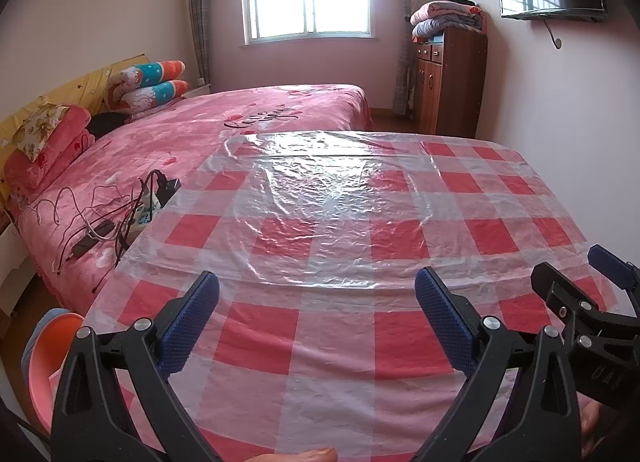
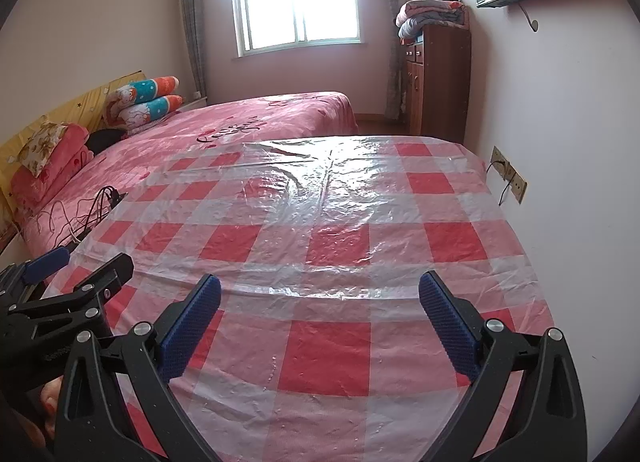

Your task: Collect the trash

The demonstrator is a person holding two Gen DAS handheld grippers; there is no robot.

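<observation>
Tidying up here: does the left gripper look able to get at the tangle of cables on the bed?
Probably yes: the left gripper is open, the cables lie uncovered left of the table, nothing between.

A table (image 1: pixel 332 342) is covered by a red-and-white checked cloth (image 1: pixel 400 346) under a clear plastic sheet (image 1: pixel 320 189); beside it, cables (image 1: pixel 92 221) and a power strip (image 1: pixel 148 213) are spread on a pink-covered bed (image 1: pixel 192 129).
</observation>
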